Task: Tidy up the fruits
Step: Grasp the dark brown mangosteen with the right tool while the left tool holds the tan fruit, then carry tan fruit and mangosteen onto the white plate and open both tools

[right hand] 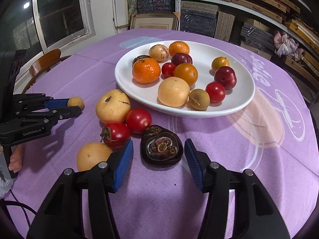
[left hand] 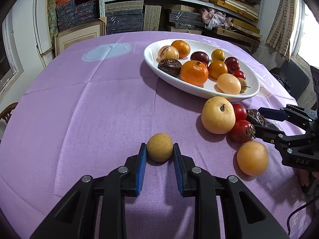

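My left gripper (left hand: 159,149) is shut on a small tan round fruit (left hand: 159,147) that rests on the purple cloth; it also shows in the right wrist view (right hand: 75,102). My right gripper (right hand: 159,149) is open, its fingers on either side of a dark purple wrinkled fruit (right hand: 161,146) without touching it. A white oval plate (right hand: 235,103) holds several fruits: mandarins, plums, cherry tomatoes and pale yellow fruits. Next to the plate on the cloth lie a large pale yellow fruit (right hand: 112,106), two red tomatoes (right hand: 138,120) (right hand: 116,134) and a yellow-orange round fruit (right hand: 92,155).
The table wears a purple cloth (left hand: 89,103) with white printed marks. Shelves stacked with boxes (left hand: 179,4) stand behind the table. A wooden chair (right hand: 44,59) and a window are at the left. A cable (right hand: 18,205) runs at the near left edge.
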A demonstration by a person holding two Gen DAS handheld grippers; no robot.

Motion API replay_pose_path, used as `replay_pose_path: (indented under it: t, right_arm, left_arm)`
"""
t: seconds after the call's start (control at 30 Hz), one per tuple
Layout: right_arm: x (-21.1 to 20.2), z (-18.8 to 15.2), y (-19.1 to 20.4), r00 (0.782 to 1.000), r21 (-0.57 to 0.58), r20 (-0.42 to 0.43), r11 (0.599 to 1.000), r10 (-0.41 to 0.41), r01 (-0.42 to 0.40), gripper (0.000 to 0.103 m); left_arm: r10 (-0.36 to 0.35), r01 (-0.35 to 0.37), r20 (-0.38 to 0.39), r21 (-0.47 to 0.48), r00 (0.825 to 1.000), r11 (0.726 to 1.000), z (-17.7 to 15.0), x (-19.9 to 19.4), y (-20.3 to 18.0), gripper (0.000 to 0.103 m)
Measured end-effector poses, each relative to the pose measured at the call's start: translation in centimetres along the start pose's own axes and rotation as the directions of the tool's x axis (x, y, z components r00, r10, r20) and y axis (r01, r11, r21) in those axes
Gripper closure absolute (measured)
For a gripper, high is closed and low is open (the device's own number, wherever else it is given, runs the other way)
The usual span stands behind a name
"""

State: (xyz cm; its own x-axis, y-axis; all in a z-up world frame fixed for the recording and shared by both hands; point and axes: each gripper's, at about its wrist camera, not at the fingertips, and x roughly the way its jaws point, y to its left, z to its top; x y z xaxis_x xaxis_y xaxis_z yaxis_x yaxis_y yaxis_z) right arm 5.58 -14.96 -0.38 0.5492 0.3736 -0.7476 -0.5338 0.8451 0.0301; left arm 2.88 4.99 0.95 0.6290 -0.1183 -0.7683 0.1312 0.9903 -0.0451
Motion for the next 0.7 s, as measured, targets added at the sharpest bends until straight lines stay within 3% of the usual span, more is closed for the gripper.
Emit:
replay_pose_path:
  t: [0.17, 0.37, 0.7]
  right_arm:
    - [0.7, 0.2, 0.0, 1.000, -0.001, -0.026, 1.000, -0.004, 0.004, 0.050]
    - [1.0, 0.2, 0.1, 0.999, -0.001, -0.038, 1.000, -0.024, 0.024, 0.058]
    - [0.8, -0.1, 2.2, 0.984, -0.050, -0.018, 0.983, -0.175, 0.174, 0.059]
  left_arm:
    - [0.005, -0.005, 0.000, 0.000, 1.000, 1.000, 0.1, 0.0, 0.0, 0.076]
    - [0.017, -0.017, -0.002, 0.004, 1.000, 1.000, 0.2, 0.2, -0.2, 0.076]
    - [0.004, -0.004, 0.000, -0.006, 1.000, 1.000, 0.2, 0.1, 0.0, 0.076]
